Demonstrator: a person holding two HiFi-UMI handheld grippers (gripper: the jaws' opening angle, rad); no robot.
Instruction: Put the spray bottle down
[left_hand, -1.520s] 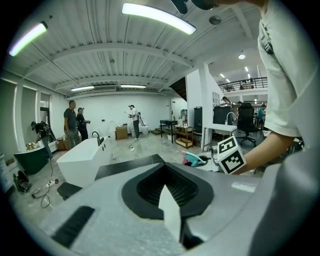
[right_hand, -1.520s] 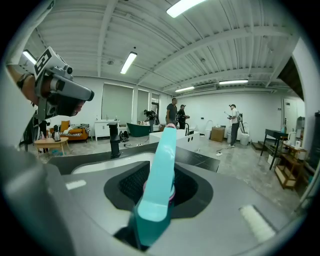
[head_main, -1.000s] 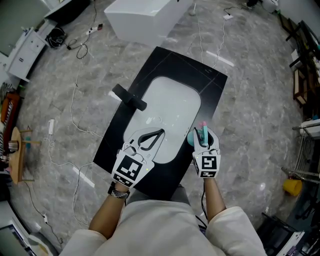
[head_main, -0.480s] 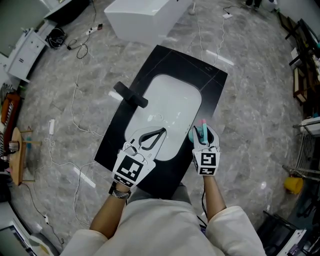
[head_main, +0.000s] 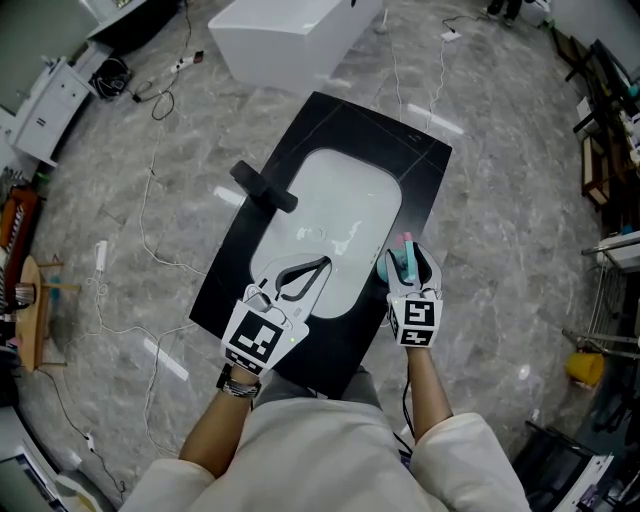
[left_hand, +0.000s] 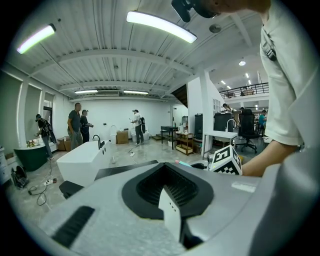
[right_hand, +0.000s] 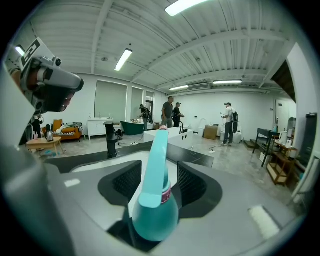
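A teal spray bottle (head_main: 403, 264) with a pink nozzle tip stands between the jaws of my right gripper (head_main: 405, 258), over the black counter's (head_main: 400, 160) right rim beside the white sink (head_main: 340, 200). In the right gripper view the spray bottle (right_hand: 152, 200) leans away from the camera. The right gripper (right_hand: 156, 170) has just been opening: its pads stand off the bottle, with a sliver of sink showing on the right. My left gripper (head_main: 322, 264) hovers over the sink's near end with its tips together. In its own view the left gripper (left_hand: 166, 167) forms a closed loop.
A black faucet (head_main: 262, 190) stands at the sink's left side. A white bathtub (head_main: 290, 35) sits beyond the counter, and cables trail over the marble floor (head_main: 150, 230). Several people (left_hand: 80, 125) stand far off in the hall. Shelves and chairs line the right edge.
The right gripper's jaws look a little wider around the spray bottle. Both hands stay almost where they were.
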